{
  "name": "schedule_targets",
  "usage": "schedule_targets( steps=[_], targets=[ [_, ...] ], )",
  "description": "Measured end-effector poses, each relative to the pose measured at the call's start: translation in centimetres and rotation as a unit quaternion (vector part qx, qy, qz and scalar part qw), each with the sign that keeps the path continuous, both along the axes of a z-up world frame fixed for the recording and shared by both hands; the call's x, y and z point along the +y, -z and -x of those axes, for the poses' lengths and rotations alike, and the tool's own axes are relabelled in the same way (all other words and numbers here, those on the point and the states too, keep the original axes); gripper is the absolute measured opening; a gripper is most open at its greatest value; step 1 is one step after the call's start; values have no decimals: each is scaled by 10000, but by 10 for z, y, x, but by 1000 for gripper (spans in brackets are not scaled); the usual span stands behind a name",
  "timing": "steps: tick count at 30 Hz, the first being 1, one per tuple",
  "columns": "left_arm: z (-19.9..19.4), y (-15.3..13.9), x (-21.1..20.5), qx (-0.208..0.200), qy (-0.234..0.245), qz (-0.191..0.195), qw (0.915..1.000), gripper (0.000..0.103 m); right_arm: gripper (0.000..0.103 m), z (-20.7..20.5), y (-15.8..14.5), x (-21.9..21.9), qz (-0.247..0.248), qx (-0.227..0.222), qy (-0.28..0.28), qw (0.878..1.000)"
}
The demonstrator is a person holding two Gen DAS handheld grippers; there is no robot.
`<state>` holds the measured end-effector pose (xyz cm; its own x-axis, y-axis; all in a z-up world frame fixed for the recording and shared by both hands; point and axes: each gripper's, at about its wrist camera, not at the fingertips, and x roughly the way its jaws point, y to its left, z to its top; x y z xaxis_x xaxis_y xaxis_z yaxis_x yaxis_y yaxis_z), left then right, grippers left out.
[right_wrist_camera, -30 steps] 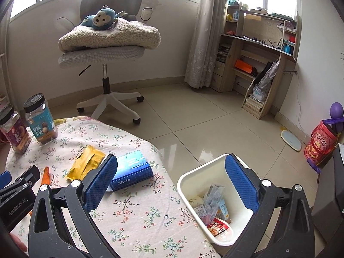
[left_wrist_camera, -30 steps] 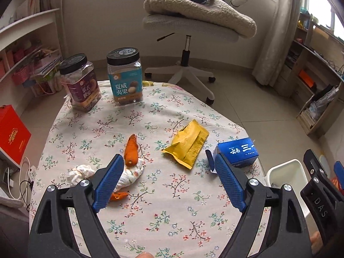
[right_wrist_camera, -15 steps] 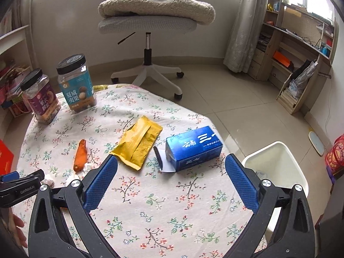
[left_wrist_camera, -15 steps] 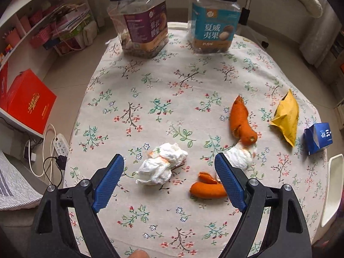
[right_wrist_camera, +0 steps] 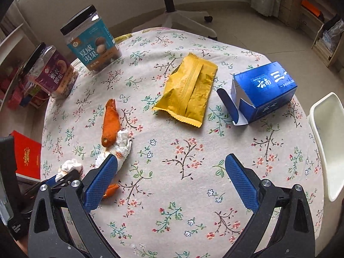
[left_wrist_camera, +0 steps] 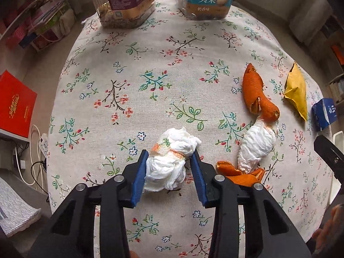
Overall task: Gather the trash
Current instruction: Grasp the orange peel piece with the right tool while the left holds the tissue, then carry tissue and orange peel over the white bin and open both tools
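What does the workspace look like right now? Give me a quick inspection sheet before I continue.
Surface: round table, floral cloth.
Job's things: crumpled tissue; second tissue touching orange peel; peel scraps; yellow wrapper; opened blue carton; white bin at table edge.
Clutter: two snack jars, upright.
Grippers: left gripper shut on crumpled tissue; right gripper open, holding nothing.
Cables: power strip and cords on floor.
Surroundings: red box, office chair base, shelves.
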<state>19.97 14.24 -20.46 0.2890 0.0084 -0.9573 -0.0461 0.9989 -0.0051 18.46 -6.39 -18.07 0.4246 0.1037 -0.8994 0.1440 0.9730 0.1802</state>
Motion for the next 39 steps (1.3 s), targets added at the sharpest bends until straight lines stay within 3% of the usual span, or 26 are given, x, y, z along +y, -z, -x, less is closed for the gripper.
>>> schedule_targets(
  steps=[3, 8, 10, 13, 16, 17, 19, 20, 33, 39],
  targets=[
    [7, -15, 6, -193, -134, 87, 9997, 37, 96, -12, 1, 16, 23, -2, -234, 9997],
    [18, -67, 20, -797, -400, 268, 9957, 37, 96, -47, 0, 46, 429, -108, -744, 9962],
    [20, -88, 25, -1038, -484, 324, 9929, 37, 95, -65, 7, 55, 376, -16, -807, 9960],
    [26, -109, 31, -1269, -644, 445, 9888, 37, 85, -84, 20, 67, 293, 207, -897, 9953],
    [28, -119, 38, -1364, -758, 591, 9860, 37, 70, -94, 37, 78, 375, 400, -1088, 9926],
    [28, -120, 40, -1372, -786, 620, 9855, 37, 59, -95, 40, 80, 449, 420, -1105, 9920],
    [26, -119, 42, -1368, -817, 638, 9852, 37, 21, -94, 36, 81, 300, 277, -1279, 9909],
    [27, -119, 44, -1366, -851, 634, 9849, 37, 18, -93, 34, 80, 149, 317, -1278, 9912],
    [41, -134, 41, -1770, -953, 652, 9774, 37, 16, -31, -73, 44, -236, -944, -1288, 9869],
    [52, -138, 19, -2035, -833, 741, 9727, 37, 16, 14, -100, 17, -369, -1393, -1224, 9820]
  ],
)
